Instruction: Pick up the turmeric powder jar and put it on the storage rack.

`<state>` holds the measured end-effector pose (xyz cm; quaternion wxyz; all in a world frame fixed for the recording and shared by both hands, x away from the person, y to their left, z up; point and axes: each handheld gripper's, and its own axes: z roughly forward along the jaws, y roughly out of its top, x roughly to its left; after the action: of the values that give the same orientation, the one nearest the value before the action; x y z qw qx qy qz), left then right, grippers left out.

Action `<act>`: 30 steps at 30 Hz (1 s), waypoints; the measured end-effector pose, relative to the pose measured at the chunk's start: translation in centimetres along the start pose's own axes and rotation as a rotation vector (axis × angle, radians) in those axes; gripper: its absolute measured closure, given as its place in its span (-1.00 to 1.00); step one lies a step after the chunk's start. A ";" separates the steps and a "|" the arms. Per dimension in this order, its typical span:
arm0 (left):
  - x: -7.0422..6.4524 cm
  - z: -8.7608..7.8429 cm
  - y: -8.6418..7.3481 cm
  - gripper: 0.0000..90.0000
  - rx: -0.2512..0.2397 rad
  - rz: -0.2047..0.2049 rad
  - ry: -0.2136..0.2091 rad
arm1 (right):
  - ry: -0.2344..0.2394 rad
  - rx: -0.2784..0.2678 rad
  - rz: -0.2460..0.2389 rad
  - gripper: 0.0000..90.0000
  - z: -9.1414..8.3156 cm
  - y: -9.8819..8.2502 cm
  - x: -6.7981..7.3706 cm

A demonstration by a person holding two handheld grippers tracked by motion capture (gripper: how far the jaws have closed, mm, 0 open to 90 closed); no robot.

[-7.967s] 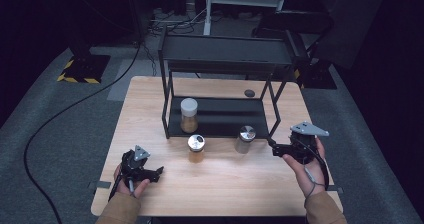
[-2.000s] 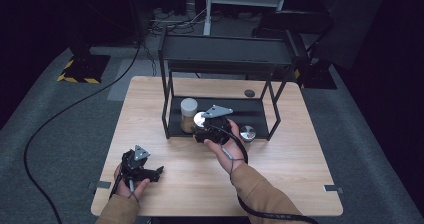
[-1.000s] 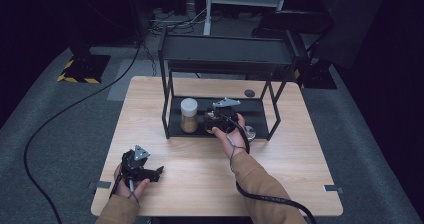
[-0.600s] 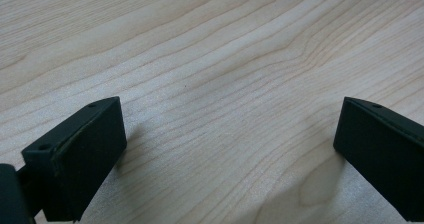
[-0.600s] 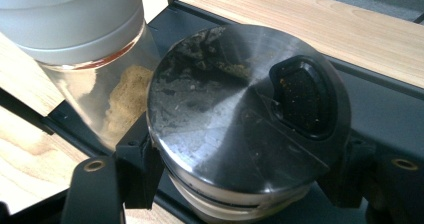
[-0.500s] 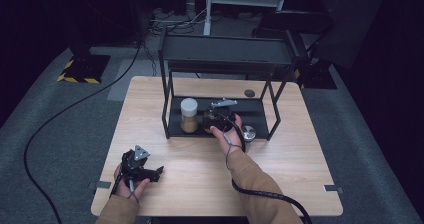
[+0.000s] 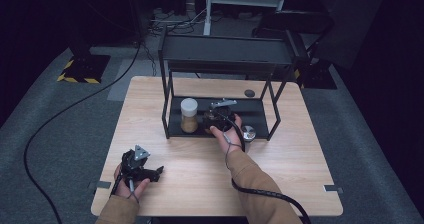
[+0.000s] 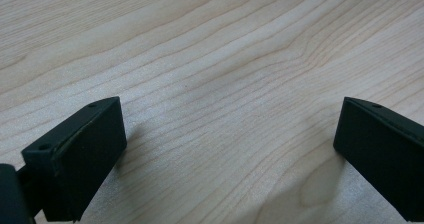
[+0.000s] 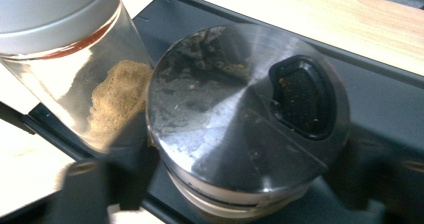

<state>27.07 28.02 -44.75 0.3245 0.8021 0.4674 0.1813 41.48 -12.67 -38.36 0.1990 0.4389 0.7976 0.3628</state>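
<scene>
A spice jar with a brushed metal lid point(image 9: 240, 114) stands on the black lower tray point(image 9: 380, 109) of the shelf rack, close beside a white-lidded jar of tan powder point(image 9: 100, 99). My right gripper point(image 9: 232, 199) sits around the metal-lidded jar. Its jaws have just been opening and now stand a little off the jar's sides. From above, my right gripper point(image 7: 212, 120) covers that jar next to the white-lidded jar point(image 7: 189, 115). My left gripper point(image 7: 159, 172) rests open on the table near the front left, with bare wood between its jaws point(image 8: 230, 149).
A second metal-lidded jar point(image 7: 248, 132) stands on the table by the rack's right front leg. The black rack point(image 7: 225, 54) has a top shelf over the tray. A small dark disc point(image 7: 249, 92) lies behind the rack. Cables trail off the table.
My right hand carried the metal-lidded jar from the table onto the lower tray, beside the white-lidded jar. Over the last second it barely shifted. My left hand stayed put.
</scene>
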 end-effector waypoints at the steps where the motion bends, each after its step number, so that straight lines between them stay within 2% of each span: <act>1: 0.0 0.0 0.0 -0.99 0.000 0.000 0.000 | 0.005 0.002 0.003 -0.59 0.0 0.1 -0.1; 7: 0.0 0.0 0.0 -0.99 0.000 0.000 0.000 | 0.012 -0.017 -0.001 -0.71 -1.2 0.2 -0.2; 20: 0.0 0.0 0.0 -0.99 -0.001 0.000 0.000 | 0.023 -0.088 -0.016 -0.76 -6.2 0.1 -0.5; 24: 0.0 0.0 0.0 -0.99 -0.001 0.000 0.000 | 0.012 -0.113 -0.027 -0.77 -7.6 -0.4 -0.6; 30: 0.0 0.0 0.0 -0.99 -0.001 0.000 0.000 | -0.008 -0.131 -0.019 -0.78 -9.5 -0.9 -1.1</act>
<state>27.08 28.02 -44.77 0.3250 0.8018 0.4675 0.1816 35.49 -17.76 -32.81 0.2339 0.4189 0.7753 0.4107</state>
